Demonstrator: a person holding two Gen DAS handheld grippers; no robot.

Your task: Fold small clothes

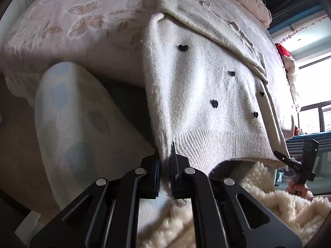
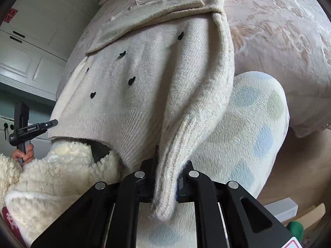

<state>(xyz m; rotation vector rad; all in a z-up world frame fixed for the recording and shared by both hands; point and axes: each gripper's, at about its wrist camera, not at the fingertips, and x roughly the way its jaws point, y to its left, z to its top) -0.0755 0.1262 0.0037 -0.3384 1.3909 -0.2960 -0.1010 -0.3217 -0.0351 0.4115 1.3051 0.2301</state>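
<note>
A small cream knit sweater with black heart spots lies on the pink bed and hangs over its near edge. My left gripper is shut on the sweater's left hem corner. My right gripper is shut on the sweater's right hem corner and cuff, which droops between the fingers; the sweater fills that view. A folded sleeve lies across the top of the sweater. Each gripper shows at the edge of the other view: the right gripper, the left gripper.
A pink bedspread with butterfly patterns covers the bed. The person's legs in spotted fleece and a fluffy cream sleeve are below the hem. White cabinets stand at left, a window at right.
</note>
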